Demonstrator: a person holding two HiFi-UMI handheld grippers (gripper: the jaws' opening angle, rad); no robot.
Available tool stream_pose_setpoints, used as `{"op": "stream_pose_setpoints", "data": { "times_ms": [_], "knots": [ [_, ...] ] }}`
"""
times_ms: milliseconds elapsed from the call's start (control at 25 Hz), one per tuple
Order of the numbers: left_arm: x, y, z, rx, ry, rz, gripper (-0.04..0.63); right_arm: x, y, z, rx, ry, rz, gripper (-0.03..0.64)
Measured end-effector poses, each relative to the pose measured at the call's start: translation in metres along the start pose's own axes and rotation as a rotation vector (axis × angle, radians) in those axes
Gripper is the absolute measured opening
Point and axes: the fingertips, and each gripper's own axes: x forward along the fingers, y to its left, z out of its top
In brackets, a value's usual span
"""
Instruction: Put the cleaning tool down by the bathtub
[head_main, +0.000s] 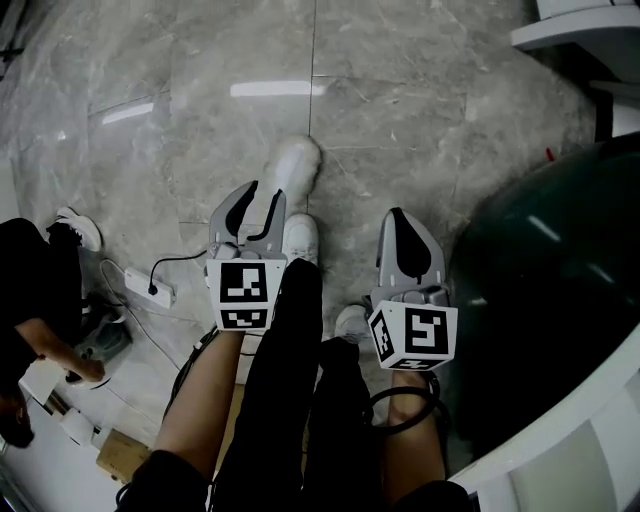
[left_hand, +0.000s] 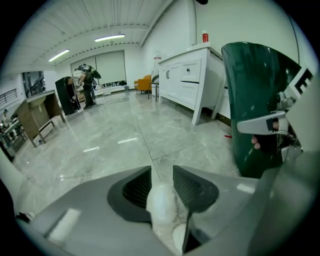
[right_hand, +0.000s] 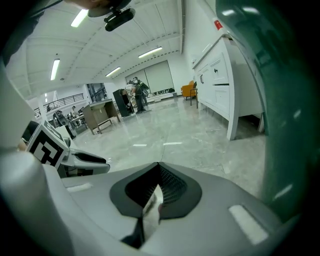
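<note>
Wide grey marble floor (head_main: 400, 90) fills the head view, glossy, with strip lights reflected in it. Over on the person's right sits the big dark green bathtub with its white rim (head_main: 545, 290), curving round the lower right corner. In the left gripper view it rises as a green wall, and behind it stands a white cabinet on legs (left_hand: 190, 75).

The person stands in black trousers (head_main: 285, 400) with both arms held low. The right tongs (head_main: 400, 225) hang just beside the tub wall, clearly the nearer of the pair. The left tongs (head_main: 262, 205) sit on the far side of the legs, further from it.

The left tongs are released. Their two dark pads stand apart and grip nothing, and only a blurred white shape, probably a white shoe (head_main: 293, 168), shows through the gap from below. The right tongs are clenched, pad against pad, with nothing between them.

And the cleaning tool? No view shows it, neither in the tongs, nor on the floor, nor along the tub's foot. So I can't call which way it lies or how its long axis runs. My read is that neither hand carries anything to set down at this moment.

Smallest item is a white power strip with a black cable (head_main: 150, 285), off to the left, well away from the tub.
</note>
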Motion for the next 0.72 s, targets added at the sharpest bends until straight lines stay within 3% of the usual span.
{"op": "stream_pose_setpoints", "data": {
  "times_ms": [120,200,360,720],
  "knots": [
    [-0.018,0.003,0.013,0.003,0.001,0.015,0.111,-0.011,0.007,0.020,-0.007,-0.007,0.005,0.012],
    [-0.031,0.006,0.021,-0.014,-0.006,0.029,0.049,-0.018,0.012,0.032,-0.009,-0.014,0.007,0.012],
    [-0.057,0.013,0.035,-0.022,-0.013,0.046,0.015,-0.032,0.027,0.061,-0.020,-0.039,0.020,0.012],
    [-0.104,0.022,0.082,0.000,-0.048,0.056,0.000,-0.070,0.046,0.118,0.000,-0.098,0.021,0.012]
  ]
}}
